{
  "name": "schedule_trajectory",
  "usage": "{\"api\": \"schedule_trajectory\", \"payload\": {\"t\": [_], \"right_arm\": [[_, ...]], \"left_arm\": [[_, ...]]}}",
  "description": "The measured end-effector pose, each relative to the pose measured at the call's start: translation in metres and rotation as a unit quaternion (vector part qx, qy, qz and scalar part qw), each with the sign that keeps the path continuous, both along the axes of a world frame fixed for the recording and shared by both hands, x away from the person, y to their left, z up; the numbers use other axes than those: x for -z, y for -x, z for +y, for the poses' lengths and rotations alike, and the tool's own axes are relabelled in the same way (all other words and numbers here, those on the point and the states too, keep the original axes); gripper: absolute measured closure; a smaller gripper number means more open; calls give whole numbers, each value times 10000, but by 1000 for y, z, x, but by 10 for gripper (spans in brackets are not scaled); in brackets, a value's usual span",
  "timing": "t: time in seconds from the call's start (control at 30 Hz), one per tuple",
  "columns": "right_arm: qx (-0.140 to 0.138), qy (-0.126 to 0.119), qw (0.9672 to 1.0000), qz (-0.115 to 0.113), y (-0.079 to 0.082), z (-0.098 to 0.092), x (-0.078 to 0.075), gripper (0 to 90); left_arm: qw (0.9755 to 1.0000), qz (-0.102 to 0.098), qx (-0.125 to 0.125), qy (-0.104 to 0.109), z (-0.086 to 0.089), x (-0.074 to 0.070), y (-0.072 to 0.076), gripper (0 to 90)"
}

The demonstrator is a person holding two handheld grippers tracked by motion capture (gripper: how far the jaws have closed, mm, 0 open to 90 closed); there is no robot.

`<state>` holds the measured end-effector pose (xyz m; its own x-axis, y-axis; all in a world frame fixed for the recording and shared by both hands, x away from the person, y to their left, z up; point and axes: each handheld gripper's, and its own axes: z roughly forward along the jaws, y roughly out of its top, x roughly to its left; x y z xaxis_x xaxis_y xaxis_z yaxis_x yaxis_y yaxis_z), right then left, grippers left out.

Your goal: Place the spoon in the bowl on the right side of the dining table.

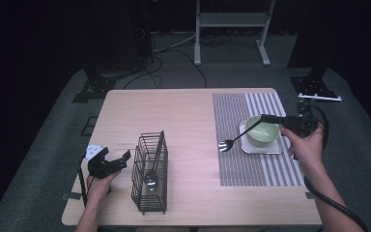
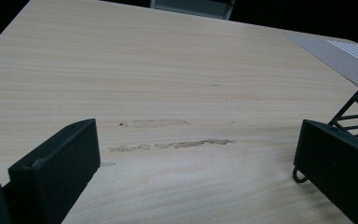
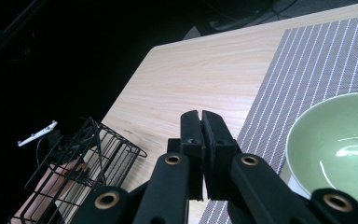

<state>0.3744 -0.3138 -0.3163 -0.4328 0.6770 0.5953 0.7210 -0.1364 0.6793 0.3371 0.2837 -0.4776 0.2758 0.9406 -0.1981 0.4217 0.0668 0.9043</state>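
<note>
Left gripper (image 1: 117, 162) sits low at the near left of the light wooden table (image 1: 183, 116), jaws spread wide apart with nothing between them; in the left gripper view the bare tabletop (image 2: 168, 84) lies between the two black jaws. Just right of it stands a black wire cutlery basket (image 1: 149, 166), upright, with a metal spoon (image 1: 150, 180) inside; the basket's wire corner (image 2: 354, 109) shows beside the right-hand jaw, whether touching can't be told. Further right, a grey striped woven placemat (image 1: 232, 164) covers the right part of the table. On it, a white square coaster (image 1: 263, 147) carries a pale green round bowl (image 1: 265, 134). A dark-handled metal fork (image 1: 234, 139) hangs above the mat, tines down-left, just left of the bowl, handle crossing the bowl's rim. Right gripper (image 1: 265, 117) at far right has its jaws pressed together, clamped on the fork handle; the right gripper view shows the jaws together beside the bowl (image 3: 340, 144).
</note>
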Motion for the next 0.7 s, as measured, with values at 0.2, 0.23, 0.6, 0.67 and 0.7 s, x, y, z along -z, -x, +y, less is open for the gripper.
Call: {"api": "schedule_trajectory", "payload": {"t": [0.2, 0.23, 0.6, 0.67, 0.7], "right_arm": [[71, -5, 10000, -44, 1, -6, -2, 876], [71, -5, 10000, -44, 1, -6, -2, 876], [277, -27, 9996, -57, 2, -22, -4, 876], [301, -35, 9995, -40, 2, -23, -4, 876], [314, -31, 9995, -53, 2, -24, -4, 876]], "left_arm": [[10000, -1, -3, -2, 0, 0, 0, 0], [10000, 0, -3, -3, 0, 0, 0, 0], [10000, 0, -4, -4, 0, 0, 0, 0], [10000, -2, -6, -3, 0, 0, 0, 0], [10000, -1, -7, -4, 0, 0, 0, 0]]}}
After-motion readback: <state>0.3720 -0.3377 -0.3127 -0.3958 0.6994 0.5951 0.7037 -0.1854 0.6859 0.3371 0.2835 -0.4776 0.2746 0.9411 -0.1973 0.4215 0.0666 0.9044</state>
